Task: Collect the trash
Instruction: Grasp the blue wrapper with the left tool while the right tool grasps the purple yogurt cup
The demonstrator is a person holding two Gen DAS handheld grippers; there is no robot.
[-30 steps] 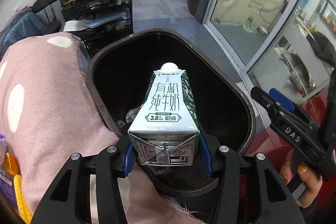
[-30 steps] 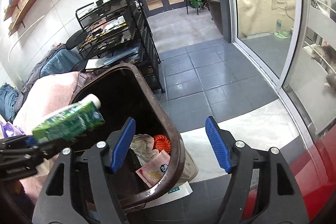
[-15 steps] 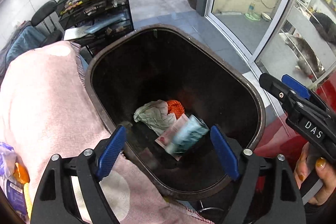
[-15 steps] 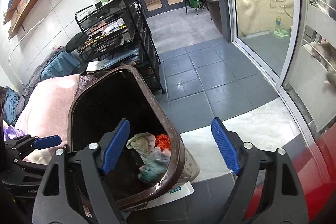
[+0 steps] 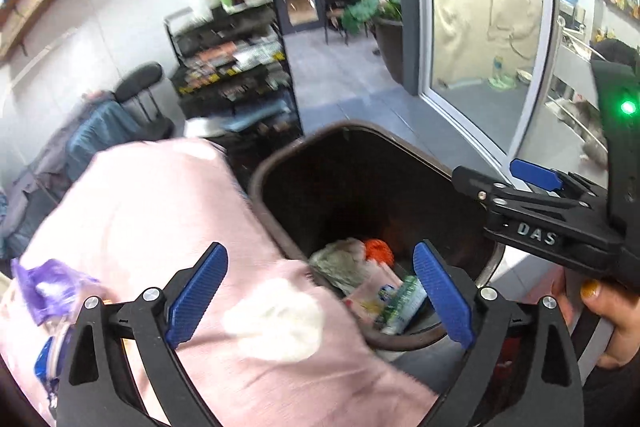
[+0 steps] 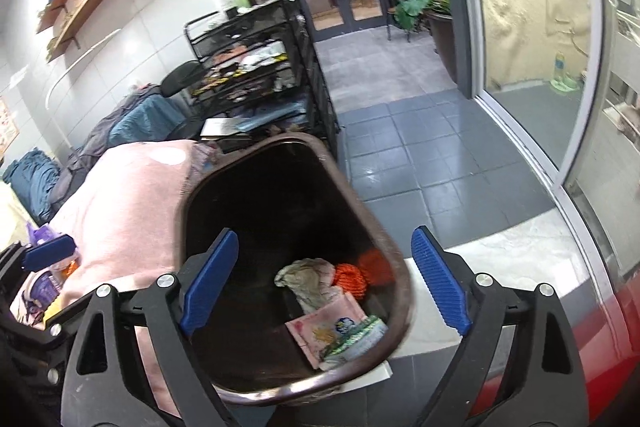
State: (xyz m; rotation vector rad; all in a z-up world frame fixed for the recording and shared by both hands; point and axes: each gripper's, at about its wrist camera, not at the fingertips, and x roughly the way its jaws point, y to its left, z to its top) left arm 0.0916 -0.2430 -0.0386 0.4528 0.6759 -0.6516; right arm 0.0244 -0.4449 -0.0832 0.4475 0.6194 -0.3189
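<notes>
A dark brown trash bin stands on the floor. The green and white milk carton lies inside it on a pink wrapper, beside crumpled paper and an orange ball. My left gripper is open and empty, over the bin's left rim and a pink cloth. My right gripper is open and empty above the bin; it also shows in the left wrist view, held by a hand.
A pink polka-dot cloth covers a surface left of the bin, with purple packaging at its near end. A black wire rack and a chair stand behind. Grey floor tiles and a glass partition lie to the right.
My left gripper opened and the milk carton dropped into the bin. Both grippers have since tilted up and shifted left, staying open.
</notes>
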